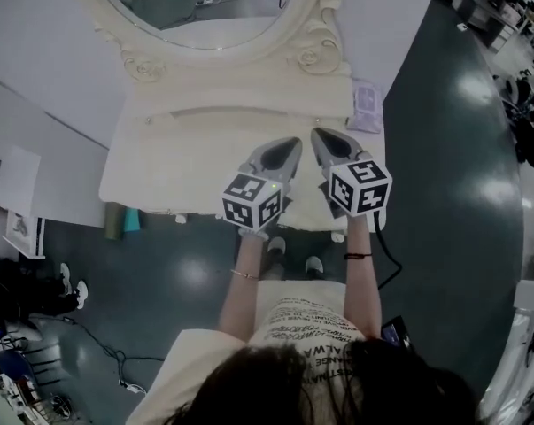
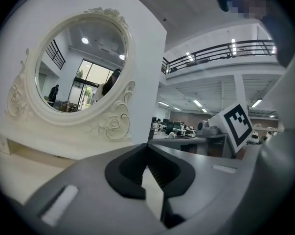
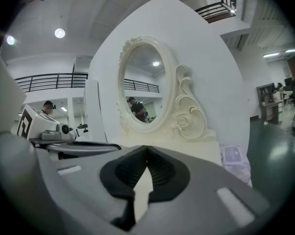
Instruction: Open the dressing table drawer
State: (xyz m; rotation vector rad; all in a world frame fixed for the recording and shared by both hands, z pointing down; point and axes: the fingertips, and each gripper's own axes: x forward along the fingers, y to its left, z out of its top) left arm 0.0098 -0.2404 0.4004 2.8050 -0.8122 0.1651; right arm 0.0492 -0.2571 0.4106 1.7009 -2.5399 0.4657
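Note:
The cream dressing table [image 1: 178,166] stands against the white wall, with its oval mirror [image 1: 205,11] at the back. Its front face is hidden below the tabletop edge; only two small knobs [image 1: 180,219] peek out there. My left gripper [image 1: 293,142] and right gripper [image 1: 318,134] hover side by side over the front right part of the tabletop, pointing toward the mirror. Both are shut with nothing between the jaws. The left gripper view shows its closed tips [image 2: 147,146] before the mirror [image 2: 79,67]. The right gripper view shows the same [image 3: 147,148].
A pale purple packet [image 1: 366,104] lies at the table's back right corner, also in the right gripper view [image 3: 234,155]. A teal-green object [image 1: 125,220] sits on the floor under the table's left end. The person's shoes [image 1: 275,246] stand just before the table.

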